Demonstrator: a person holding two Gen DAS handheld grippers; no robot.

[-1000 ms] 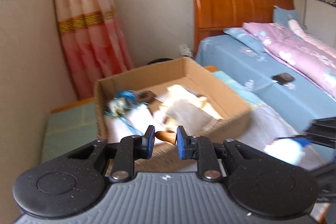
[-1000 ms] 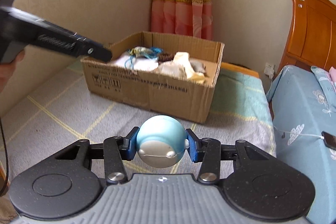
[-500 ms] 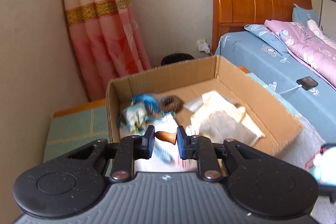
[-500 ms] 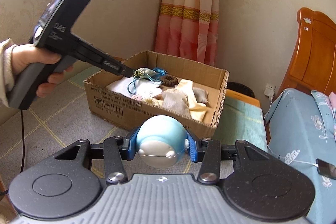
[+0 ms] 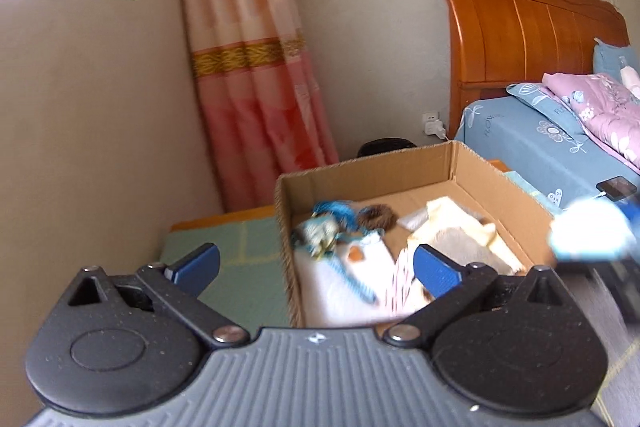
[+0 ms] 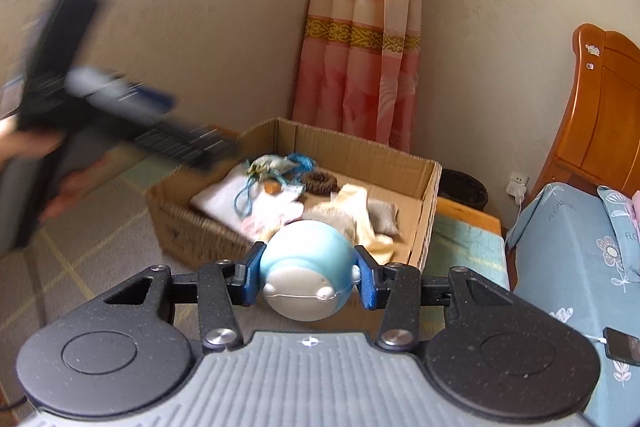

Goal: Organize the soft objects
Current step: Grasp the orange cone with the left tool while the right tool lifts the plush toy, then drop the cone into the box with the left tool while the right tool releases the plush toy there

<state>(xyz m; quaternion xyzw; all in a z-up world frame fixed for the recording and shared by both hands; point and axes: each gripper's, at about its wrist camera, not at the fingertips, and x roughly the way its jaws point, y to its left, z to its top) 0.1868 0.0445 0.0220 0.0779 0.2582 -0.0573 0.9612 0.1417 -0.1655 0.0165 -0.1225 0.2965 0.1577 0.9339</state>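
While the right gripper (image 6: pixel 307 275) was clamped across the widest part of the round blue-and-white plush toy (image 6: pixel 306 273), holding it just short of the cardboard box (image 6: pixel 424 211), the left gripper (image 5: pixel 316 267) hung with its jaws spread wide and empty over the box's near corner. The toy looked light and squashy, likely to give under the pads, so a hold across its middle seemed soundest. Only the right wrist view showed the grip plainly; the left showed the toy as a blur at its right edge, though it looked deeper among the cloths (image 5: pixel 344 291) in the box.
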